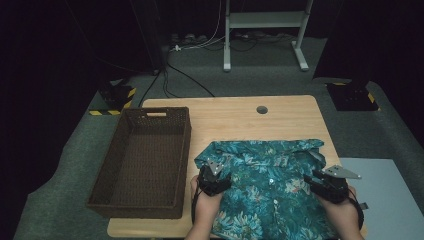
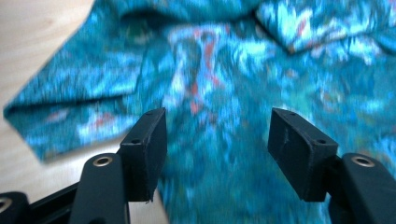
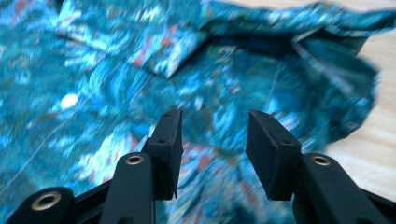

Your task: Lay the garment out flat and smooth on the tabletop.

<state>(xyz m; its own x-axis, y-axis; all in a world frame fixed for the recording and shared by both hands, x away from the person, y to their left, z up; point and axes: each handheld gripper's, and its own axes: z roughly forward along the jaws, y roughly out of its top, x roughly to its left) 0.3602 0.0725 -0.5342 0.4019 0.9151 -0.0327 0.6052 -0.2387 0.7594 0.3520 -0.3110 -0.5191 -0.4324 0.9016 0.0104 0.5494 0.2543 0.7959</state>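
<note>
A dark brown woven rectangular basket (image 1: 142, 162) sits on the left part of the light wooden surface (image 1: 240, 117), and everything here is placed relative to it. Just to its right lies a teal floral-print button-up shirt (image 1: 270, 175), spread front-up but rumpled, with its collar on the far side and the sleeves bunched and folded in at both shoulders. The left hand-held gripper (image 1: 214, 181) hovers over the shirt's edge nearest the basket, jaws apart with cloth beneath them and nothing clamped. The right hand-held gripper (image 1: 327, 186) is over the shirt's side farthest from the basket, jaws also apart and empty. The likely risk is an uneven grab: thin, slippery-looking fabric could slide out of one jaw pair, or a jaw might pinch only the top layer, so the shirt would twist or bunch instead of folding cleanly. The crumpled sleeve farthest from the basket could also catch inside a fold. The print mixes bright turquoise leaves with small red touches, and pale buttons run down the middle.
</note>
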